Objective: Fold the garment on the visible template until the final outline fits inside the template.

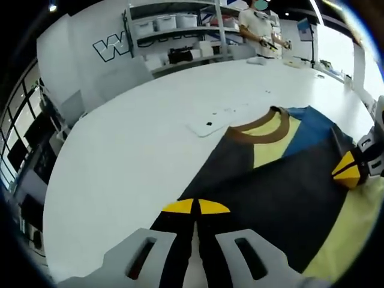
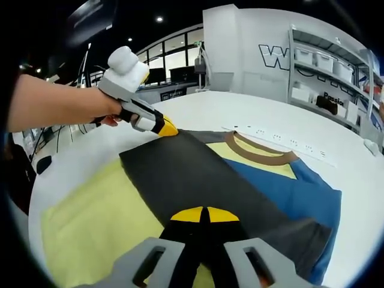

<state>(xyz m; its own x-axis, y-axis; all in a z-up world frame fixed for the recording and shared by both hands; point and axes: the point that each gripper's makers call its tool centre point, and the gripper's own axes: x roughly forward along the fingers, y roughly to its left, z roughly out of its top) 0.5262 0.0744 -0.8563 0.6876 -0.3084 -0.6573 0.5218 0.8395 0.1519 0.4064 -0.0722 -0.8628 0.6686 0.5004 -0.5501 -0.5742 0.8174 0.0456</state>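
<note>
Both hand-held grippers, left [image 1: 196, 207] & right [image 2: 206, 214], clamped on garment [image 2: 198, 174] edges, wall lettering [image 2: 277, 57] partly legible, "W".

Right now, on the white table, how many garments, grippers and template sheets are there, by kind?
Garment (T-shirt, brown collar, dark/yellow/blue panels): 1
Grippers: 2, the left gripper and the right gripper, both shut on the T-shirt's dark fabric
Template (white sheet beyond the collar): 1
Total: 4
</note>
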